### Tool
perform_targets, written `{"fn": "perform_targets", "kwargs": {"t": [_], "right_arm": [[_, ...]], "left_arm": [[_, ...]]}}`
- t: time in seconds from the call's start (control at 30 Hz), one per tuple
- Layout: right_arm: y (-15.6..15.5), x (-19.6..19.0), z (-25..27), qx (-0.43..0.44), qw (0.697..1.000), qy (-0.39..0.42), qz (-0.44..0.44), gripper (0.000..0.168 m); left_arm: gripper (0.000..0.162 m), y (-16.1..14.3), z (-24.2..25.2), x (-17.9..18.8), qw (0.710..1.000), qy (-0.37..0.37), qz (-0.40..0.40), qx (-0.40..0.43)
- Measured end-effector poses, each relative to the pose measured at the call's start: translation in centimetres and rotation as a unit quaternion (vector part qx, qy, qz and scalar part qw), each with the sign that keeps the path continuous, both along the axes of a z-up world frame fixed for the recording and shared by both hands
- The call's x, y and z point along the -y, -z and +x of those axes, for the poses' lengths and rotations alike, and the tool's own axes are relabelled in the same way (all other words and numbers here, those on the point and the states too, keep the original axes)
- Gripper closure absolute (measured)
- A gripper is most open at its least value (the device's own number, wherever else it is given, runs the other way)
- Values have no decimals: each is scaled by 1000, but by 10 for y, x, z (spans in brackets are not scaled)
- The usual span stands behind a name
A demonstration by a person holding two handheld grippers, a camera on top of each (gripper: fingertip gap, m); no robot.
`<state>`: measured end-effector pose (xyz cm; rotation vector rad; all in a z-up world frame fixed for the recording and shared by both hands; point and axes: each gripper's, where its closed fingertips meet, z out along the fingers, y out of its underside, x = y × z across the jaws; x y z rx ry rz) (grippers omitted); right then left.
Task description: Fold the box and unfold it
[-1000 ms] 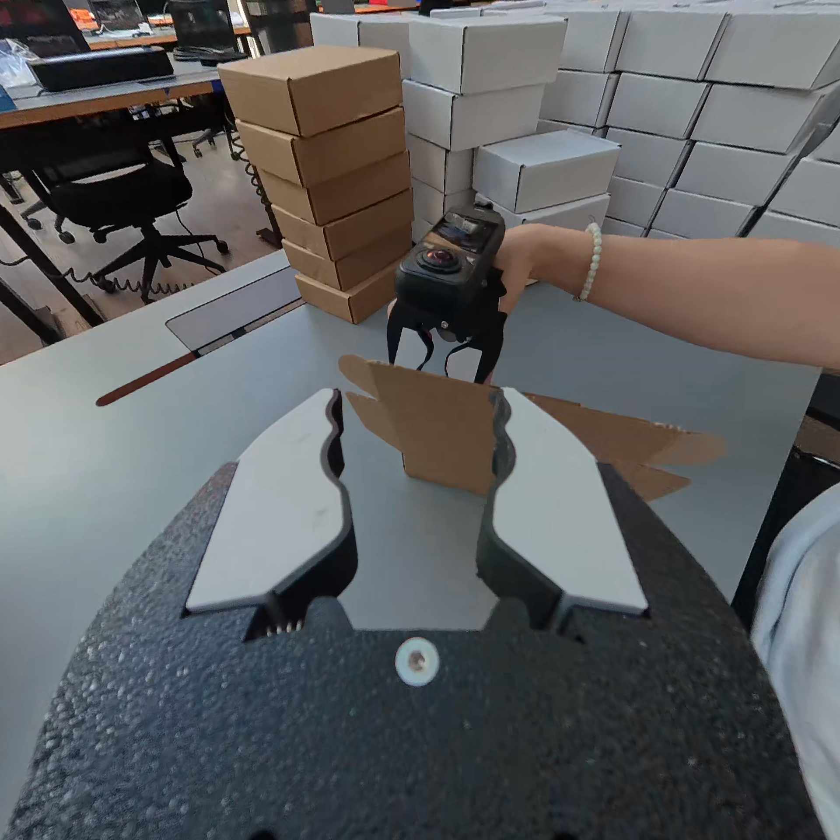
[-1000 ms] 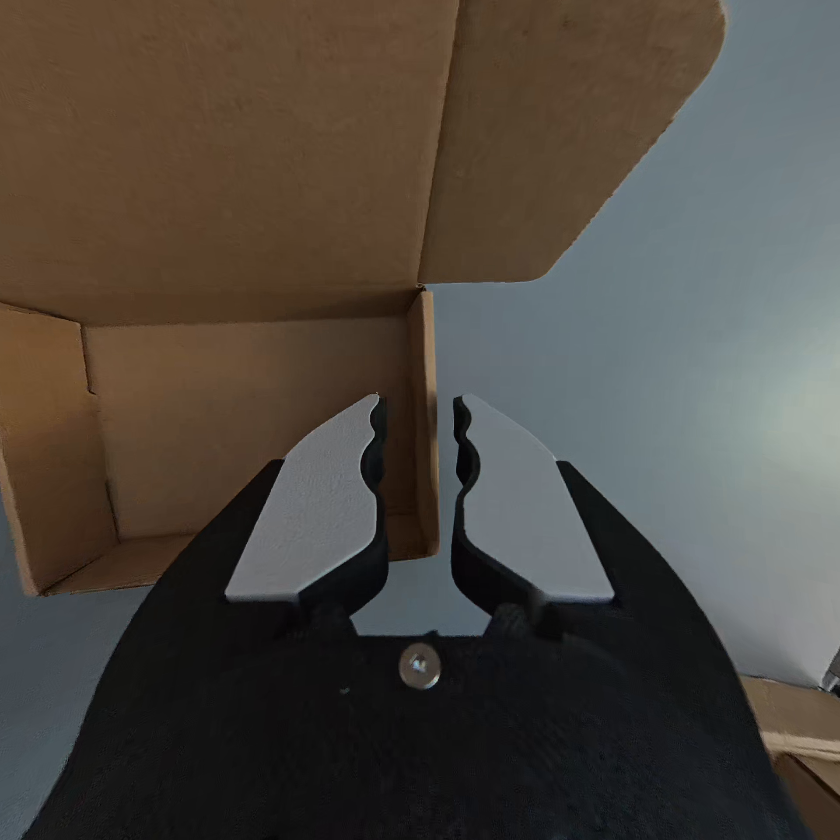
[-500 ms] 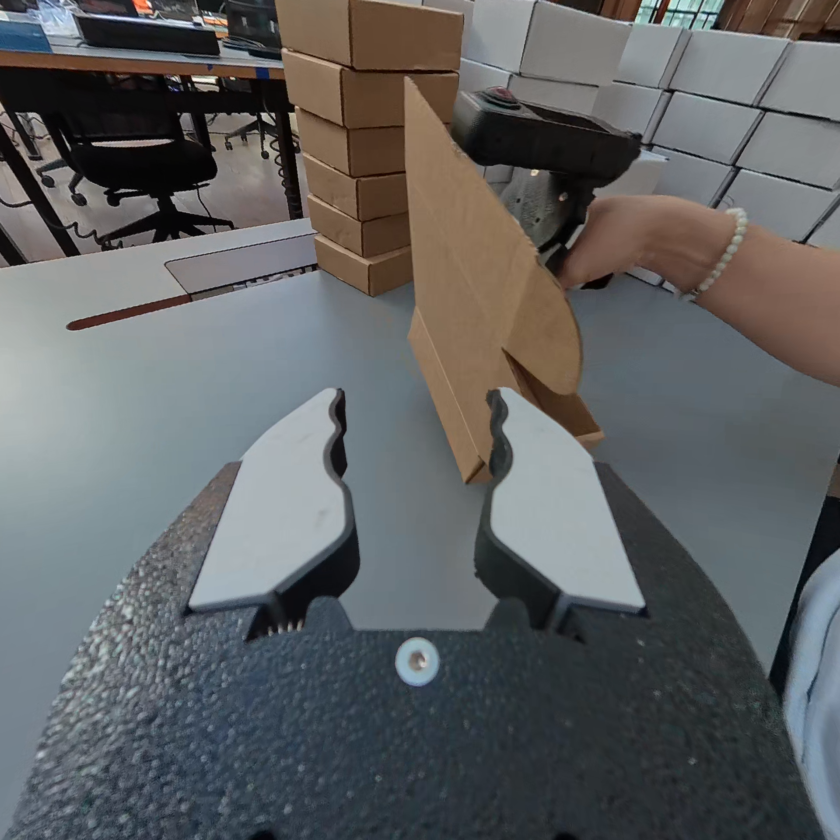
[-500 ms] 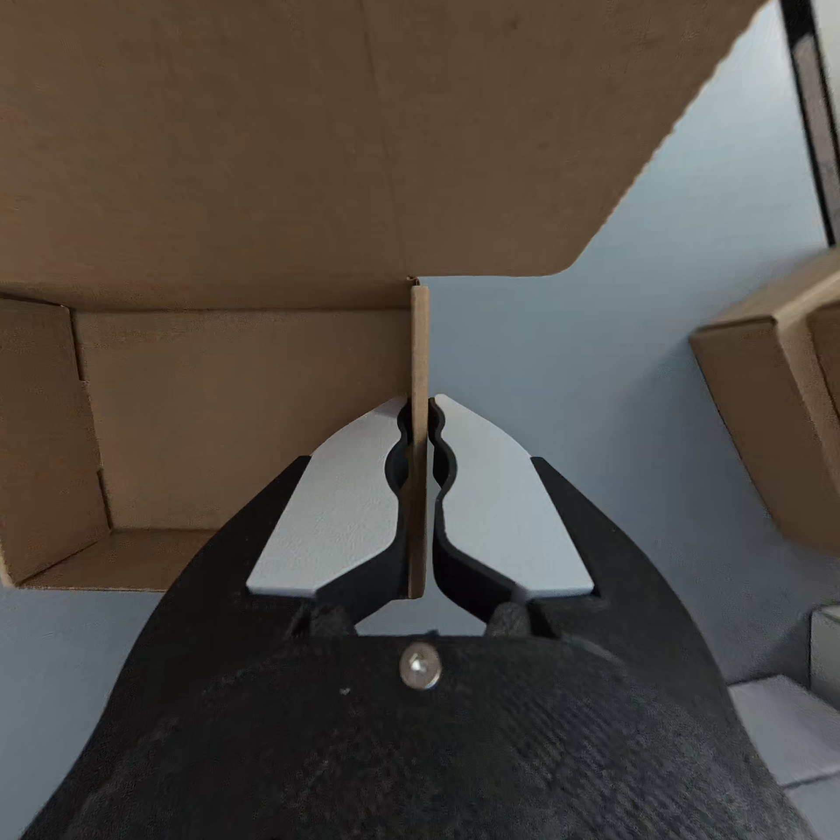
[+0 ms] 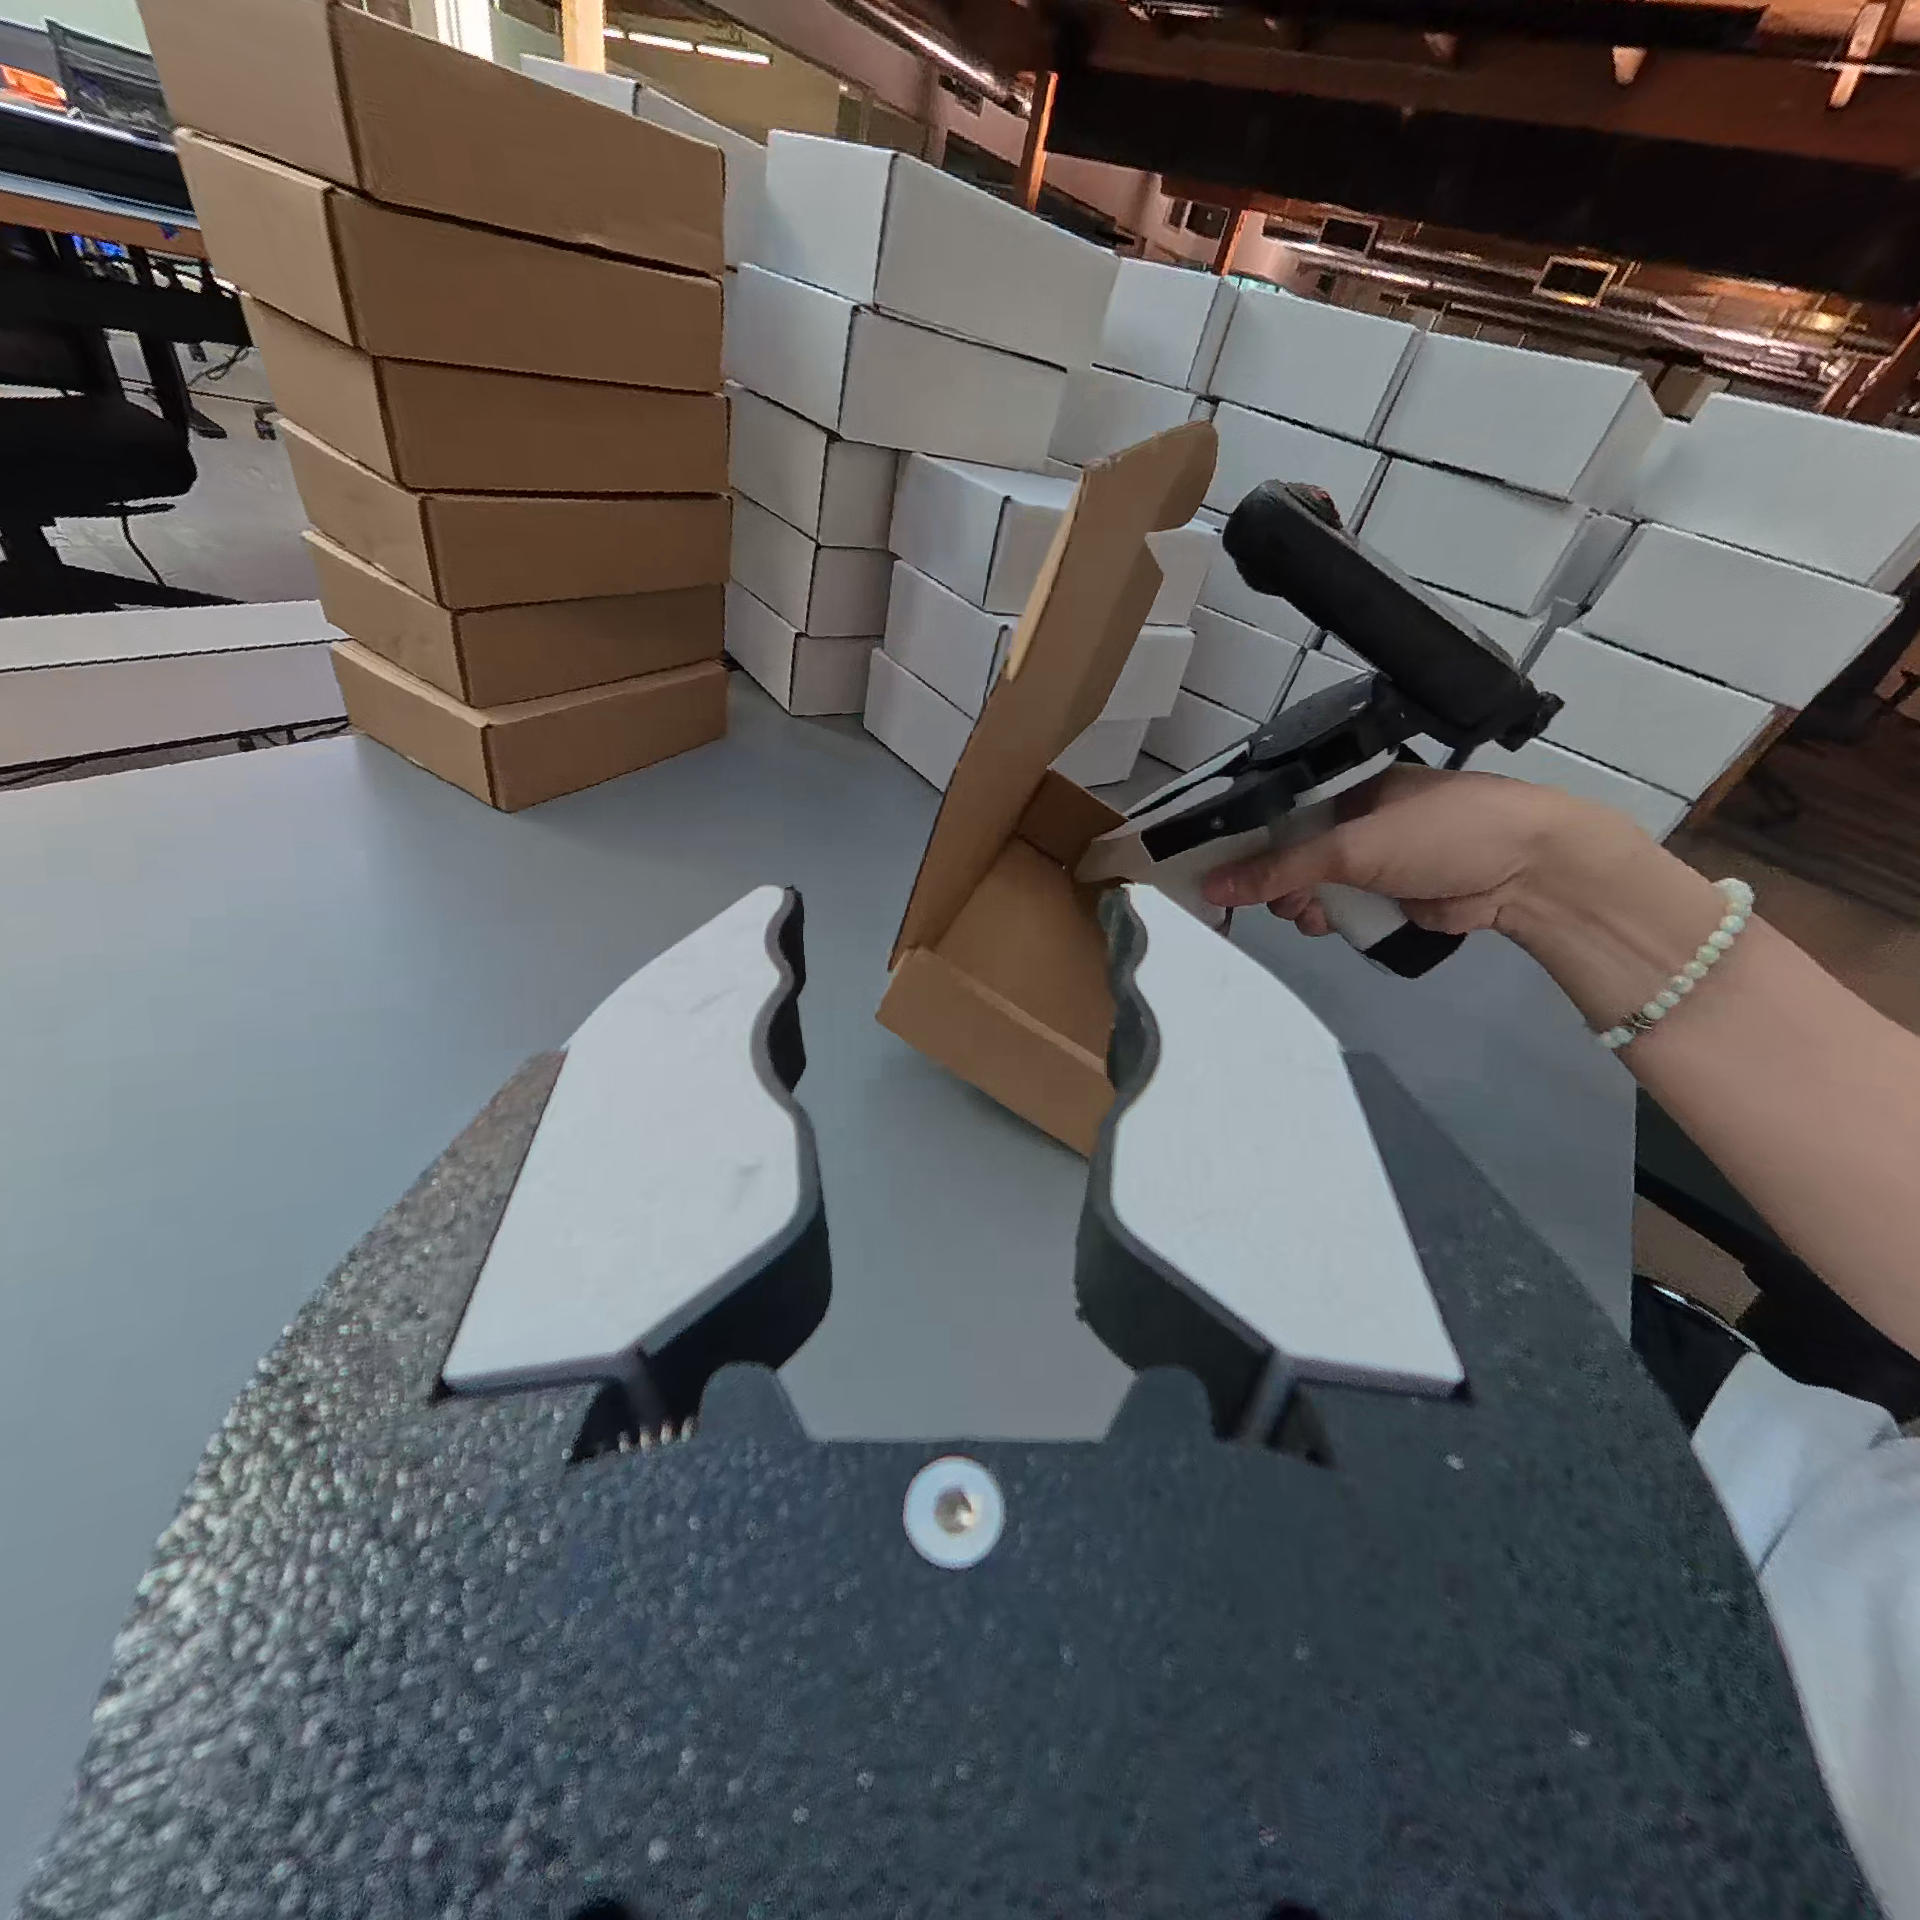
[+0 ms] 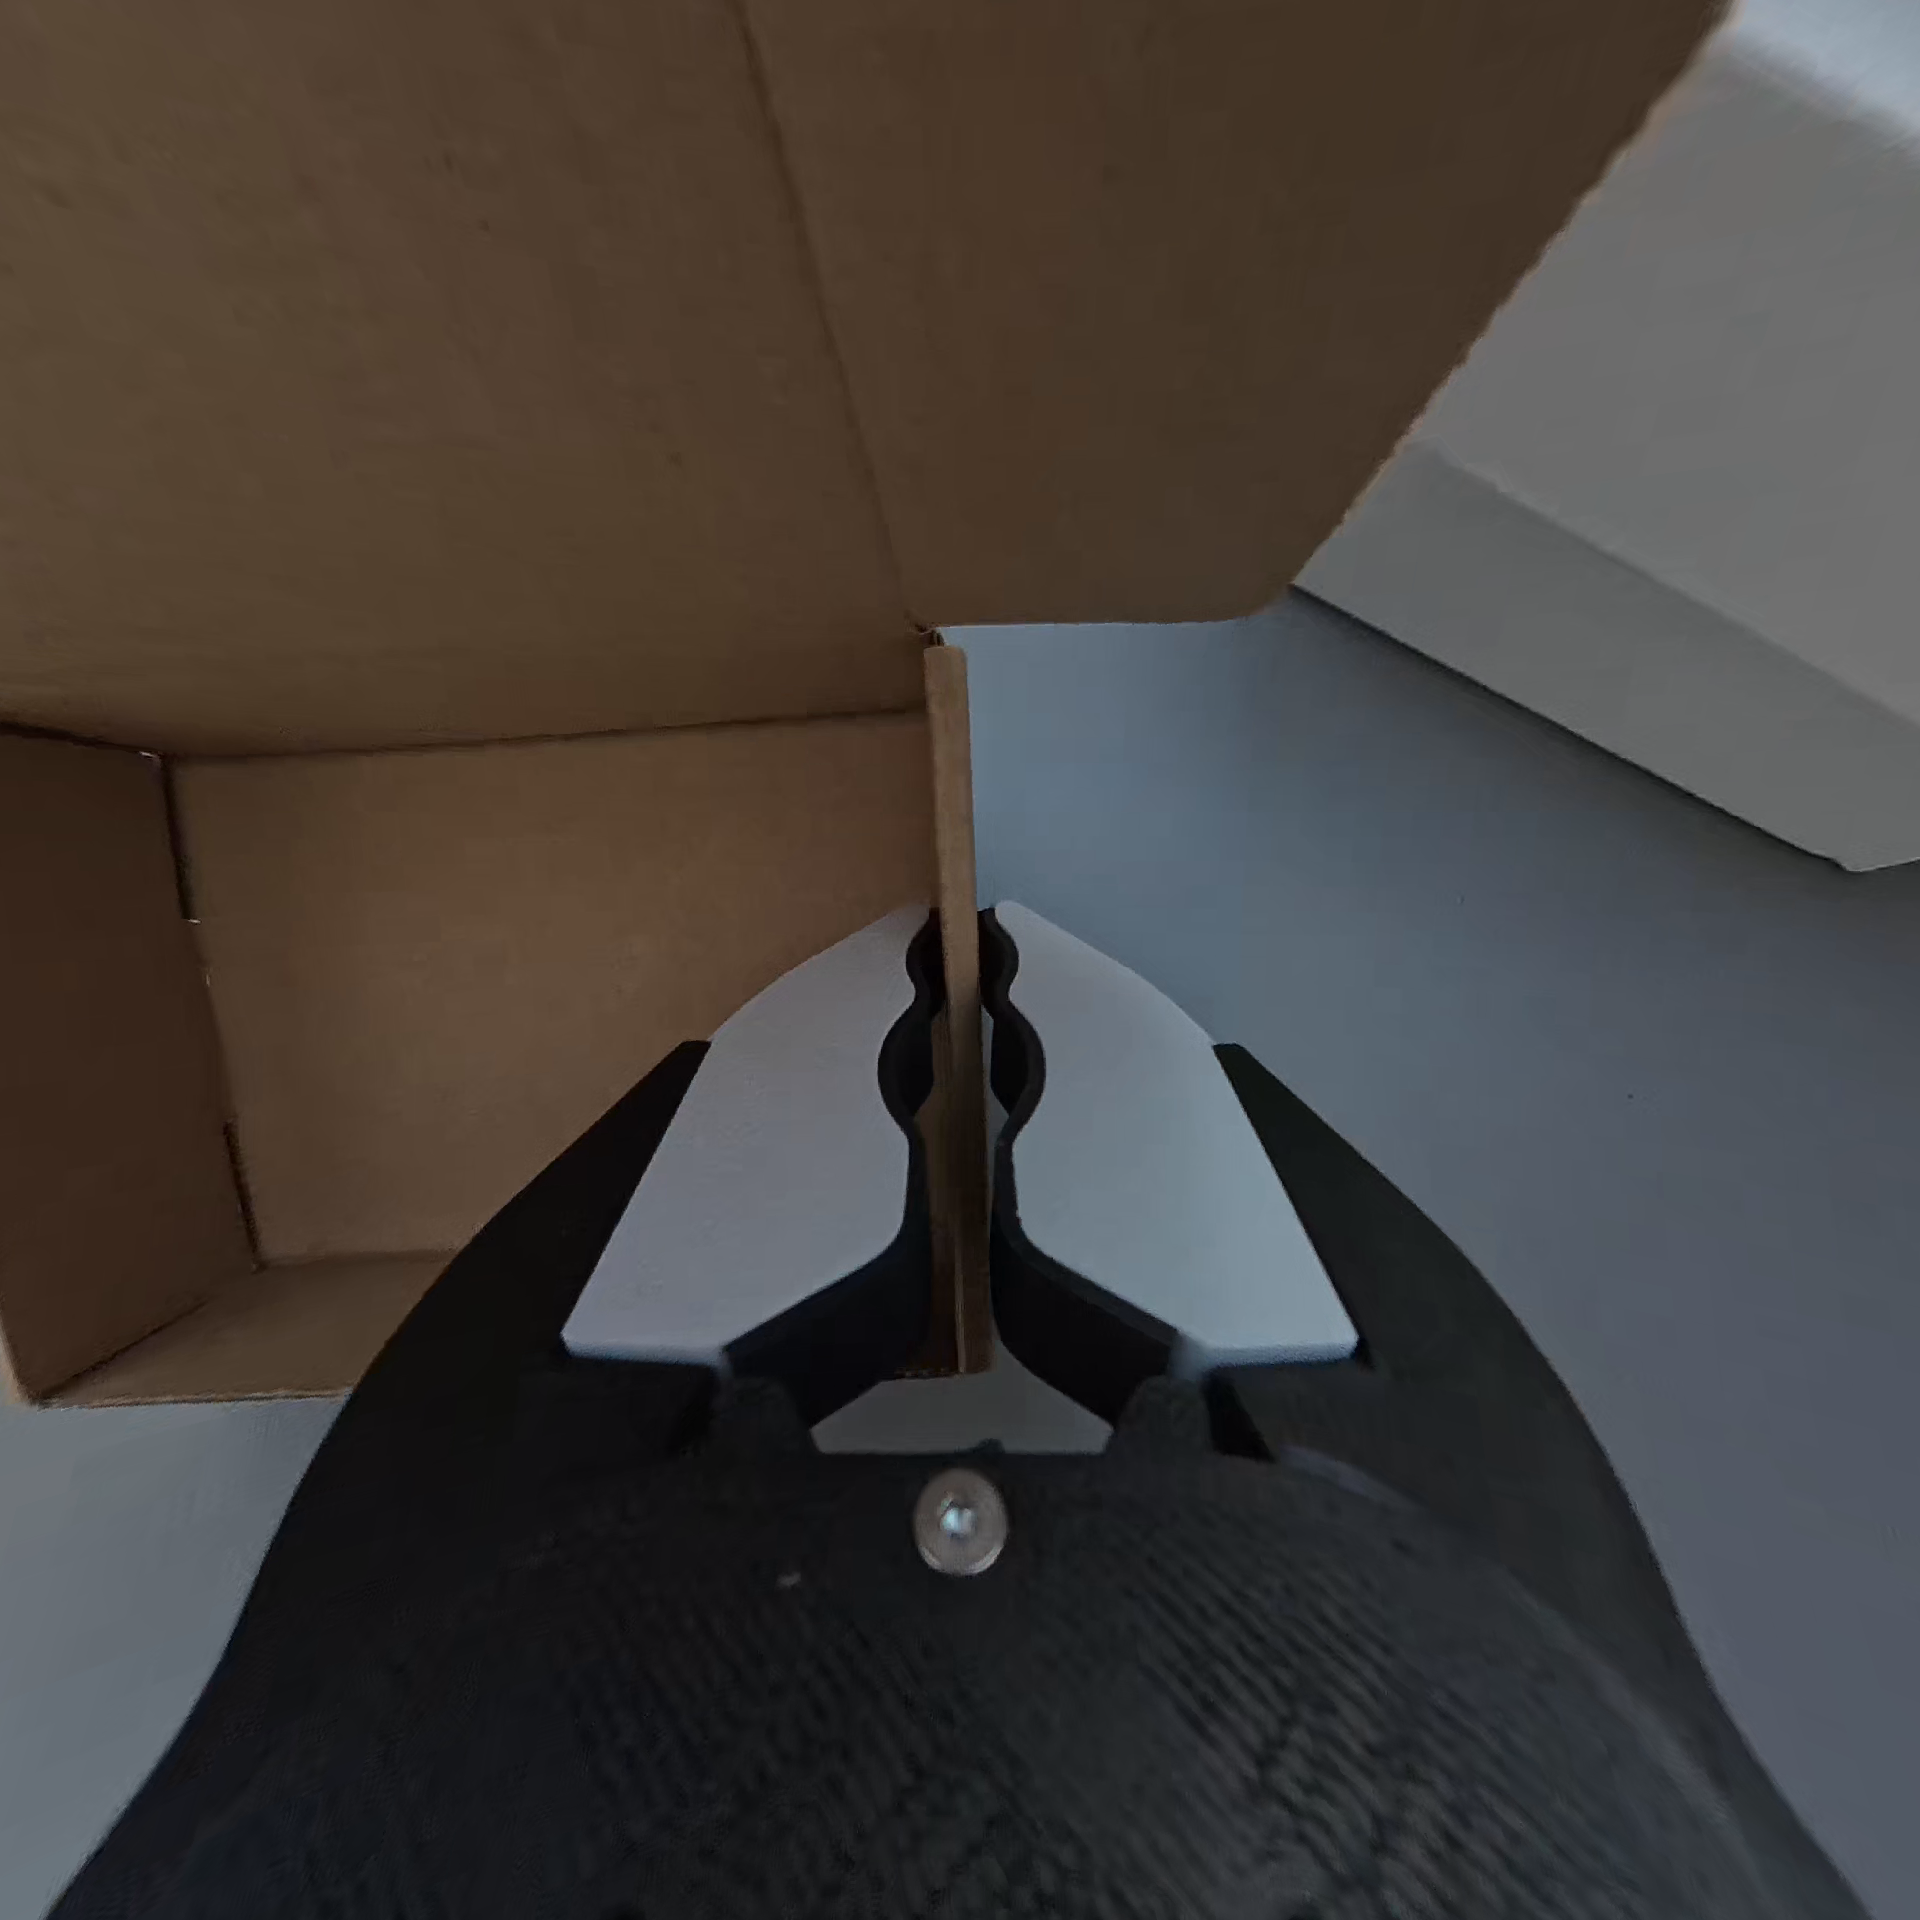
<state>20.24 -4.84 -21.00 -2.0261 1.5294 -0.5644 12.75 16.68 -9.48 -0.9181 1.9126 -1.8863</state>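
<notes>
A brown cardboard box (image 5: 1023, 935) with its lid up is tilted, one edge on or near the grey table (image 5: 312, 987). My right gripper (image 6: 961, 920) is shut on the box's side wall (image 6: 954, 831); the box interior (image 6: 540, 987) and raised lid (image 6: 520, 343) fill its view. In the left wrist view the right gripper (image 5: 1112, 852) comes in from the right, held by a hand, and grips that wall. My left gripper (image 5: 956, 914) is open and empty, just in front of the box, its right finger (image 5: 1247, 1122) overlapping the box's near corner.
A stack of closed brown boxes (image 5: 499, 416) stands at the back left. A wall of white boxes (image 5: 1455, 499) runs along the back and right. A person's forearm with a bead bracelet (image 5: 1683, 966) crosses the right side. An office chair (image 5: 83, 457) is far left.
The right gripper closed on the box's side wall, then lifted and tilted the box over. The left gripper stayed open, and its view swung right and lower.
</notes>
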Motion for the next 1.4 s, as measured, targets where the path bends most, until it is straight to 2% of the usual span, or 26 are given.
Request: {"fn": "perform_targets", "kwargs": {"t": [0.2, 0.23, 0.3, 0.4, 0.53, 0.67, 0.77, 0.93, 1.03, 1.1, 1.23, 1.4], "right_arm": [[12, -1, -5, -11, 1000, -14, -10, 161], [13, -2, -6, -11, 1000, -22, -18, 157], [13, -5, -8, -7, 999, -34, -12, 133], [5, -15, -13, -2, 997, -61, 46, 114], [-16, -21, -25, 15, 982, -123, 143, 98], [-38, 10, -15, 83, 978, -129, 142, 85], [-46, 29, -9, 107, 974, -153, 131, 87], [-67, 32, 1, 171, 948, -232, 136, 106], [-79, 26, 4, 205, 925, -290, 137, 115], [-85, 21, 1, 217, 907, -330, 147, 128], [-86, 19, 2, 204, 893, -354, 187, 130], [-85, 16, 1, 196, 881, -380, 205, 133]], "left_arm": [[107, 0, -4, 24, 1000, 18, 12, 8], [107, 2, -4, 25, 1000, 18, 14, 6], [107, 8, -3, 27, 1000, 18, 23, 1], [107, 17, 1, 28, 999, 16, 37, -6], [105, 20, 10, 25, 999, 1, 38, -21], [103, 14, 22, 25, 999, 0, 14, -29], [105, 19, 33, 28, 999, 10, 34, -31], [107, 22, 47, 35, 995, 64, 74, -9], [121, 15, 55, 41, 992, 109, 69, 7], [122, 17, 62, 42, 989, 126, 80, 5], [121, 24, 71, 46, 983, 153, 106, 2], [128, 32, 74, 56, 974, 198, 108, -15]]}}
